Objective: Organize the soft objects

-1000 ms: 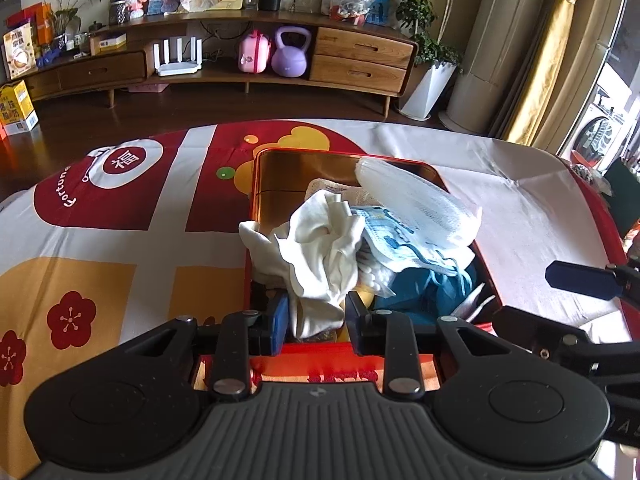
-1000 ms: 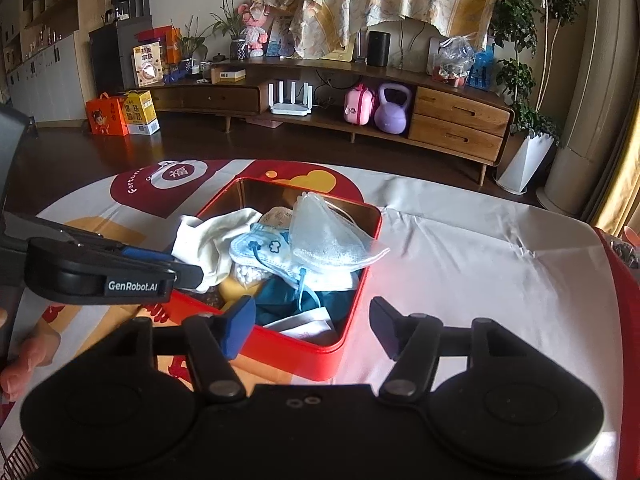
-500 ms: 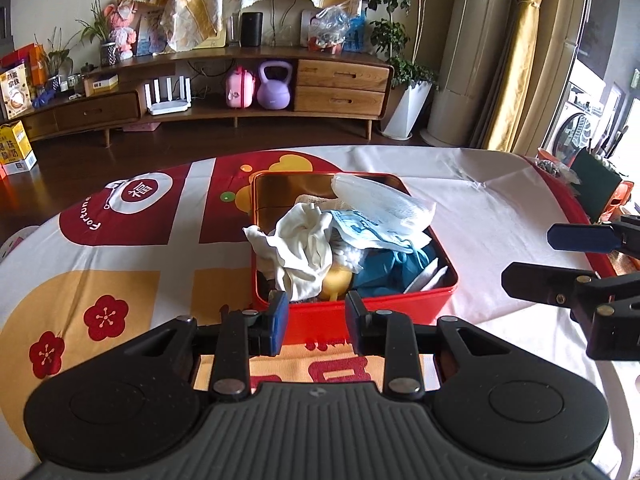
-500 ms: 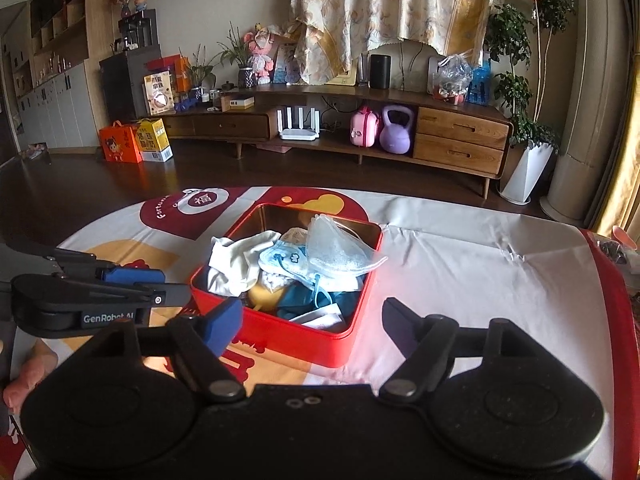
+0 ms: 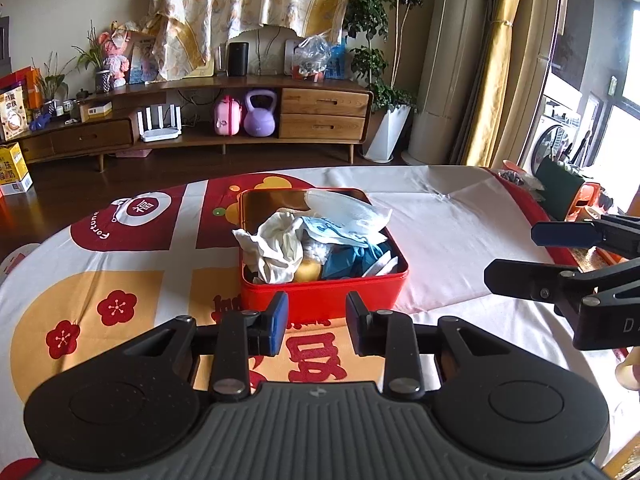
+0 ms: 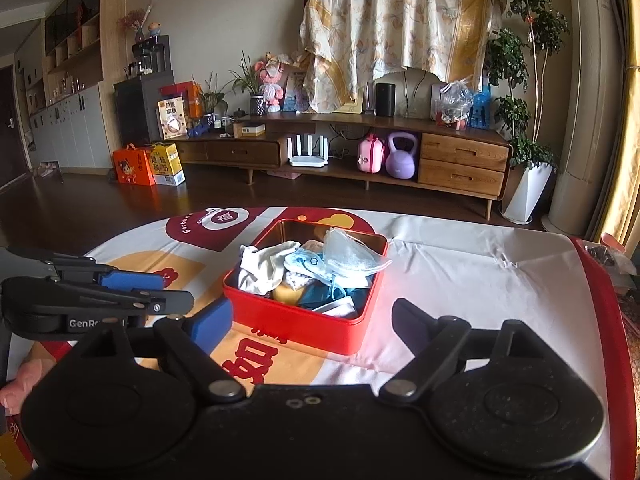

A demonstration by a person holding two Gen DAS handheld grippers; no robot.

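Observation:
A red tin (image 5: 320,300) (image 6: 296,322) stands on the tablecloth, heaped with soft things. In it lie a white cloth (image 5: 276,248) (image 6: 260,268), a pale blue patterned piece (image 5: 328,232), a translucent bag (image 5: 344,206) (image 6: 348,256), teal fabric (image 5: 348,260) and something yellow (image 5: 308,272). My left gripper (image 5: 316,316) hovers just short of the tin's near wall; its jaws are opening a little and hold nothing. My right gripper (image 6: 312,316) is also back from the tin, its jaws opening wide and empty. It shows at the right of the left wrist view (image 5: 514,254).
The tablecloth (image 5: 460,232) is white with red and yellow prints. A dark green item (image 5: 560,192) and clutter sit at the table's right edge. Beyond the table are dark floor, a wooden sideboard (image 6: 460,160), a purple kettlebell (image 6: 400,156) and a potted plant (image 6: 528,196).
Both grippers have drawn back and up from the tin, which now looks smaller. The white cloth, earlier between the left fingers, lies in the tin. The right jaws have spread wider.

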